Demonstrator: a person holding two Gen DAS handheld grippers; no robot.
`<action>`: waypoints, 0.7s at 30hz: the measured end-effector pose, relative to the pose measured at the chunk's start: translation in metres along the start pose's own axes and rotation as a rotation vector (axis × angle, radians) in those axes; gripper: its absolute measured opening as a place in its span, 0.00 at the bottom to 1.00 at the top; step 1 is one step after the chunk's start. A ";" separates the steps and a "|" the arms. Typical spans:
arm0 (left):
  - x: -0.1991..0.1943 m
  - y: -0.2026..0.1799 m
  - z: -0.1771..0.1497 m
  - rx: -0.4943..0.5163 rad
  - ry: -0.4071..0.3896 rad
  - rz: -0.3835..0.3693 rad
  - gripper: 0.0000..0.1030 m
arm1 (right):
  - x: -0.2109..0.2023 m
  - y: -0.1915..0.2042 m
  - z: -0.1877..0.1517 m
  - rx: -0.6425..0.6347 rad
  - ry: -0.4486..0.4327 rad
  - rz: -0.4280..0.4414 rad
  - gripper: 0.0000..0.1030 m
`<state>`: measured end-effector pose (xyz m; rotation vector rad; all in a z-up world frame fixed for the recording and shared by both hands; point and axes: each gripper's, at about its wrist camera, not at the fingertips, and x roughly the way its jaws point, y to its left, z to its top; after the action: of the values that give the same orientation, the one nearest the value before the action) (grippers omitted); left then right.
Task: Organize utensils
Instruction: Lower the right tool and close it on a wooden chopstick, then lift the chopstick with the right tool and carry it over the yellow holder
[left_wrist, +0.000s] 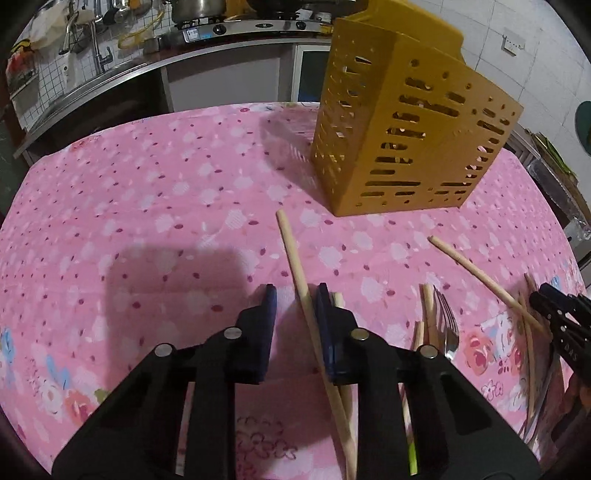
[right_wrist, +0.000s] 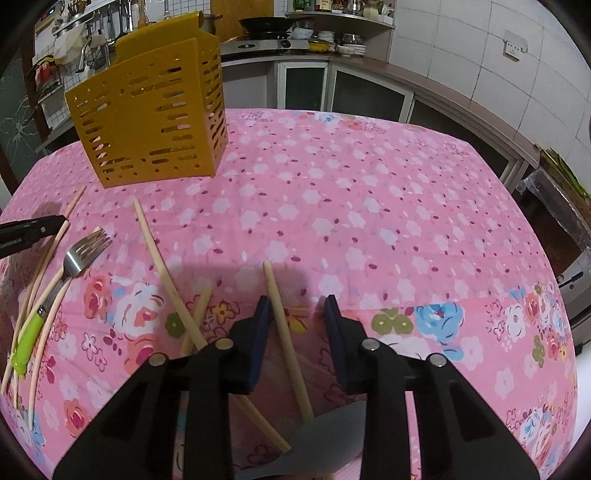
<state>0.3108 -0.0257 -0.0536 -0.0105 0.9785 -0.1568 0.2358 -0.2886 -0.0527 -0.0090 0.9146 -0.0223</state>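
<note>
Chopsticks (left_wrist: 295, 258) lay inside both wide-open tongs (left_wrist: 295, 295) (right (right_wrist: 295, 306) too); closing squarely mid-shaft seemed wisest before lifting.

Your left hand-held gripper (left_wrist: 294, 295) hangs open over the pink-clothed desk (left_wrist: 147, 206); a wooden chopstick (left_wrist: 299, 280) lies between its fingers, against the right one; the yellow slotted holder (left_wrist: 406, 140) stands beyond; a fork (left_wrist: 448, 325) lies right.
</note>
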 end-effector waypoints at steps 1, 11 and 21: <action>0.001 0.000 0.001 -0.001 0.000 -0.001 0.17 | 0.000 0.000 0.000 -0.002 0.001 0.006 0.22; -0.002 0.003 -0.003 0.008 0.022 -0.035 0.04 | 0.007 -0.009 0.012 0.082 0.023 0.027 0.06; -0.001 -0.003 -0.005 0.032 0.027 0.019 0.05 | 0.013 -0.015 0.017 0.087 0.060 0.055 0.07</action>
<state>0.3053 -0.0281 -0.0556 0.0306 1.0026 -0.1552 0.2572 -0.3039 -0.0526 0.0977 0.9726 -0.0116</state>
